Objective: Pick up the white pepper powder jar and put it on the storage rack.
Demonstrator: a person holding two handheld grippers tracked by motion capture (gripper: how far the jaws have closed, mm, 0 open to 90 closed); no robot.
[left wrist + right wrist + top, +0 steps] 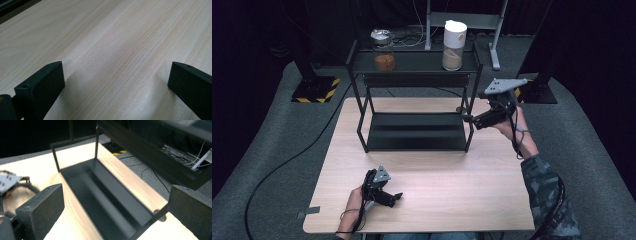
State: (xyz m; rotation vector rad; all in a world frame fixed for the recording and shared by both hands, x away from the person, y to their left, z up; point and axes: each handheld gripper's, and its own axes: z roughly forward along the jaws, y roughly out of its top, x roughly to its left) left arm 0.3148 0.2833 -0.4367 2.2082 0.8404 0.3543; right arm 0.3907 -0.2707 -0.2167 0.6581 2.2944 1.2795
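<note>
A black two-tier metal shelf (414, 132) stands on the far half of the wooden table (437, 200). Its top tier carries a glass jar (383, 52) with brown contents and a white-lidded canister (454, 46). My right gripper (468, 119) hangs at the shelf's right end, level with the lower tier, pointing left. In the right gripper view its jaws (116, 190) stand wide apart with nothing between them, looking along the lower tray (105, 202). My left gripper (396, 197) rests low near the table's front edge, open over bare wood (116, 67).
The shelf's thin black posts (147, 223) and upper tier (150, 152) lie close in front of the right gripper. Beyond the table are grey floor, cables (287, 160), a yellow-black striped base (316, 90) and a grey stand (494, 45). Bare wood spans the table's front.
</note>
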